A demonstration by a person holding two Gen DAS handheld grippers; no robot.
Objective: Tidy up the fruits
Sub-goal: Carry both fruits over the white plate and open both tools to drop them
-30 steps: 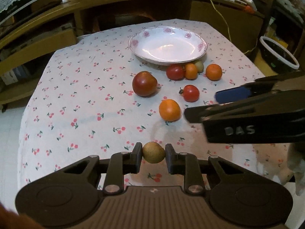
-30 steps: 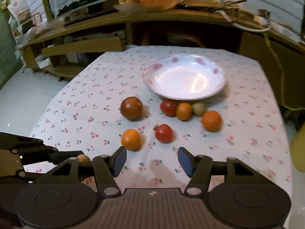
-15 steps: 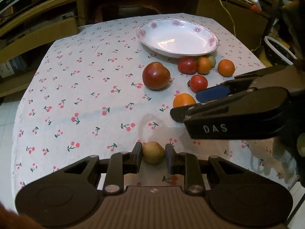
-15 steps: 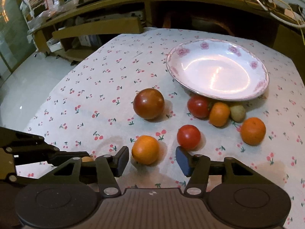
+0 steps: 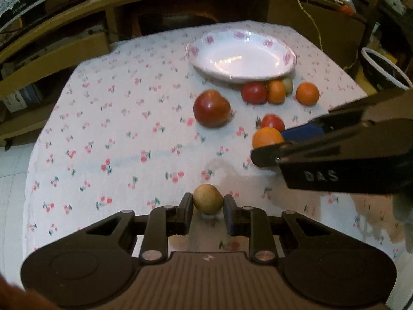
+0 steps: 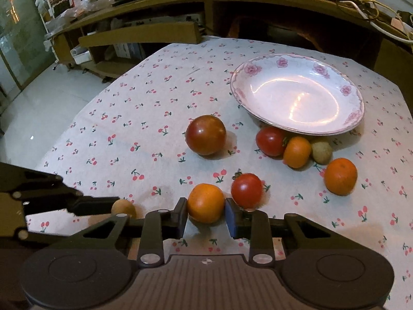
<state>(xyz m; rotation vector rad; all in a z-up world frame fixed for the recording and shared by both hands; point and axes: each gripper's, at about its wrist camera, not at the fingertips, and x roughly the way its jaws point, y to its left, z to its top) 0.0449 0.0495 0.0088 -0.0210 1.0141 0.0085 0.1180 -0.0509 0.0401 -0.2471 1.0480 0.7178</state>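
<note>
My left gripper (image 5: 208,203) is shut on a small tan-green fruit (image 5: 208,199) near the table's front edge; that fruit also shows in the right wrist view (image 6: 123,207). My right gripper (image 6: 205,211) has closed around an orange (image 6: 206,203), with both pads touching its sides on the cloth; the orange also shows in the left wrist view (image 5: 267,137). A small red tomato (image 6: 247,190) sits just right of it. A white flowered plate (image 6: 296,97) stands empty at the back.
A large dark red tomato (image 6: 205,134) lies mid-table. By the plate's rim lie a red tomato (image 6: 271,141), an orange fruit (image 6: 296,152), a small greenish fruit (image 6: 321,152) and another orange (image 6: 340,176). Wooden shelves stand behind the table.
My right gripper moved forward and down over the orange and closed its jaws onto it. My left gripper kept its hold on the tan-green fruit and shifted slightly.
</note>
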